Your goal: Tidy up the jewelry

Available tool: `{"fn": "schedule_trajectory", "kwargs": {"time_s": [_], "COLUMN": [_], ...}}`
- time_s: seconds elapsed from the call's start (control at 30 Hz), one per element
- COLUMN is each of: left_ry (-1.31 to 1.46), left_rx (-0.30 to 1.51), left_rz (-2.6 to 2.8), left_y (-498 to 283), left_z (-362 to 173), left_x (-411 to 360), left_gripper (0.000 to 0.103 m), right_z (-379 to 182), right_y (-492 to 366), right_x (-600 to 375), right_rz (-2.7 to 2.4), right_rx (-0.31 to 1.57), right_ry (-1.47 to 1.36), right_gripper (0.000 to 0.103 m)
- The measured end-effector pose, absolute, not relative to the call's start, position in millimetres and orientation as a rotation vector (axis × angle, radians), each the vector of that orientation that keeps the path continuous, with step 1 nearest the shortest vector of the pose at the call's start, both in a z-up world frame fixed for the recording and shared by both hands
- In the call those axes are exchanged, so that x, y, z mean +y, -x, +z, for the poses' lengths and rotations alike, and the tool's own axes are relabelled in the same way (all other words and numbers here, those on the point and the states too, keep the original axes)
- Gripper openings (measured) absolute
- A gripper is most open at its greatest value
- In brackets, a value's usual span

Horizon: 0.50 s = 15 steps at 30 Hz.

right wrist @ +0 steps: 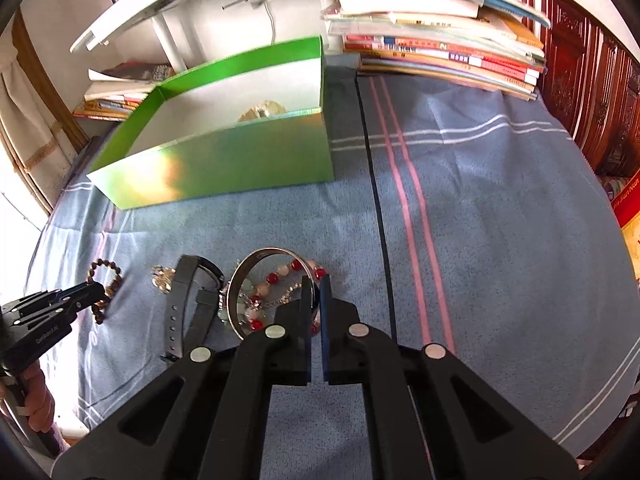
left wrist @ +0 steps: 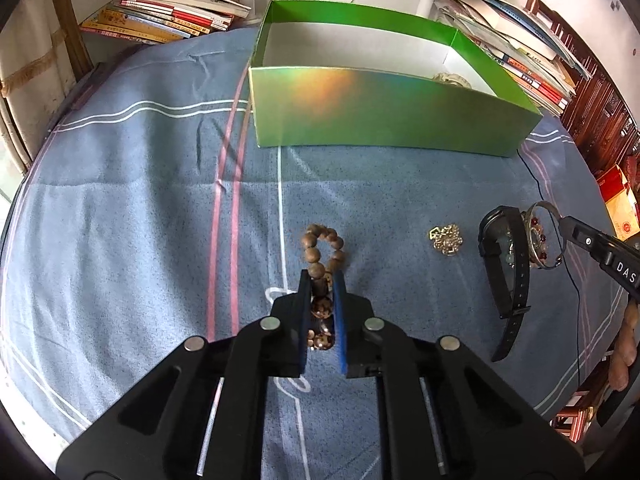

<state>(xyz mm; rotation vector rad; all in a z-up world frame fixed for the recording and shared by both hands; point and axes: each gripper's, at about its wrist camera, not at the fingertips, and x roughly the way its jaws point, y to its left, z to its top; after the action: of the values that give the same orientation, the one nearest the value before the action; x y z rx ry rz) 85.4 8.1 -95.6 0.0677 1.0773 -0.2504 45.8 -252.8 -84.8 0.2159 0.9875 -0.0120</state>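
While the left hand-held gripper (left wrist: 322,280) is nearly shut on the wooden bead bracelet (left wrist: 324,252), the grip is only on a few beads, so the elastic loop can slip back on the tabletop (left wrist: 140,200) w/ a fast lift.

From the right wrist, the right hand-held gripper (right wrist: 317,280) pinches the silver bangle (right wrist: 256,280) by its thin rim; it can swing & snag the red-bead chain (right wrist: 276,280) beneath, far from the green box (right wrist: 224,160).

Both black two-finger grippers are angled steeply down. The left gripper (left wrist: 322,276) has its blue-padded jaws clamped tight on a brown wooden bead bracelet (left wrist: 324,248). The right gripper (right wrist: 317,280) is pinched shut on a silver metal bangle (right wrist: 272,292).
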Motion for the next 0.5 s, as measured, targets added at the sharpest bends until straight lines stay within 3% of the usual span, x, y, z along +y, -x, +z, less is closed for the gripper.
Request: {"fn": "schedule_trajectory", "kwargs": {"time_s": [0.37,0.5], "left_ry": [-0.083,-0.084], "left_rx": [1.051,0.99], "left_rz": [-0.266,-0.294], "left_y": [-81,-85], "left_z": [-82,-54], "left_x": [4,4], "left_gripper": [0.011,0.011], "right_z": [-77,-51], "right_y": [-45,-51], "right_x": [-252,-249], "right_rz": [-0.001,0.022], "right_rx": [0.987,0.916], "right_ry": [-0.207,-0.19], "right_gripper": [0.005,0.005]}}
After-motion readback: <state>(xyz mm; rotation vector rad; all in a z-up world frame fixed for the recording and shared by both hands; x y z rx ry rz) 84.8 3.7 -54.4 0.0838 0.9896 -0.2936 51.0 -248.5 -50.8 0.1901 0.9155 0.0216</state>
